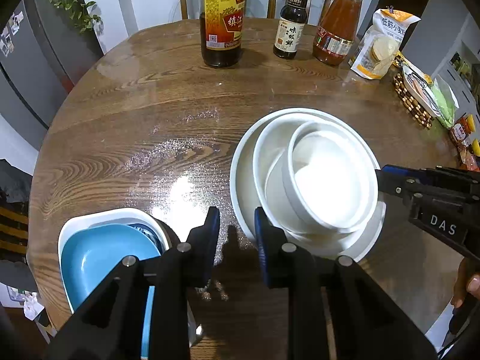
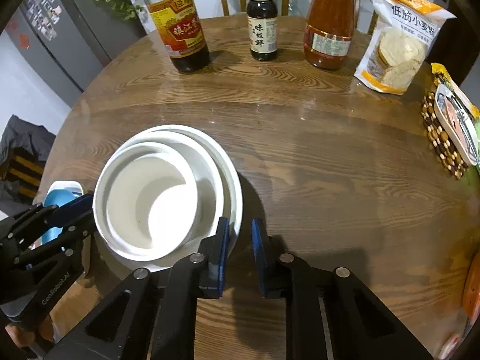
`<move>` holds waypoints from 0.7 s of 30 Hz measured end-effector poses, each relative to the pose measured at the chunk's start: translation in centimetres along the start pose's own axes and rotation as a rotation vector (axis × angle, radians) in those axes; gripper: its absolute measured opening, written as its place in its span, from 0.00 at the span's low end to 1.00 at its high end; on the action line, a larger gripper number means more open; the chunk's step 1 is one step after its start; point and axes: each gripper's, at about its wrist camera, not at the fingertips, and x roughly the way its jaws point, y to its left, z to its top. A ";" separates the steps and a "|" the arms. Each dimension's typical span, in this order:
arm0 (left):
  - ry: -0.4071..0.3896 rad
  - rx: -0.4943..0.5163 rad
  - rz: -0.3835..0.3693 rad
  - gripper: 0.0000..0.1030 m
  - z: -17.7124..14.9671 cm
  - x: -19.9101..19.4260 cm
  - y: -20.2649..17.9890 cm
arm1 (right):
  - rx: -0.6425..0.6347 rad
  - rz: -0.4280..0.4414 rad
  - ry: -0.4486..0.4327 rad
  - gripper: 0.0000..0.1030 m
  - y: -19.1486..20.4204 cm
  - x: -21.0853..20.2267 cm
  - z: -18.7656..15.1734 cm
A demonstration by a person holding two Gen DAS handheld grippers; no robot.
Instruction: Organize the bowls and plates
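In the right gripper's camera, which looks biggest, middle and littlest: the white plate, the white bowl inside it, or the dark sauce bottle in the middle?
1. white plate
2. white bowl
3. dark sauce bottle; it stands farther away, so it may only look smaller.

Round wooden table (image 2: 315, 156), glossy grain surface. Resting directly on it: white plate (image 2: 235, 192) carrying nested white bowls; white square dish (image 1: 99, 216) at near left edge; vinegar bottle (image 2: 177, 27), dark sauce bottle (image 2: 261, 27), red sauce jar (image 2: 328, 30), flour bag (image 2: 400, 48), beaded trivet (image 2: 438, 138).
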 end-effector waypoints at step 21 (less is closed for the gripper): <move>-0.077 -0.008 0.006 0.08 -0.1 -0.9 -0.4 | 0.071 0.100 -0.034 0.12 -0.4 0.0 -1.0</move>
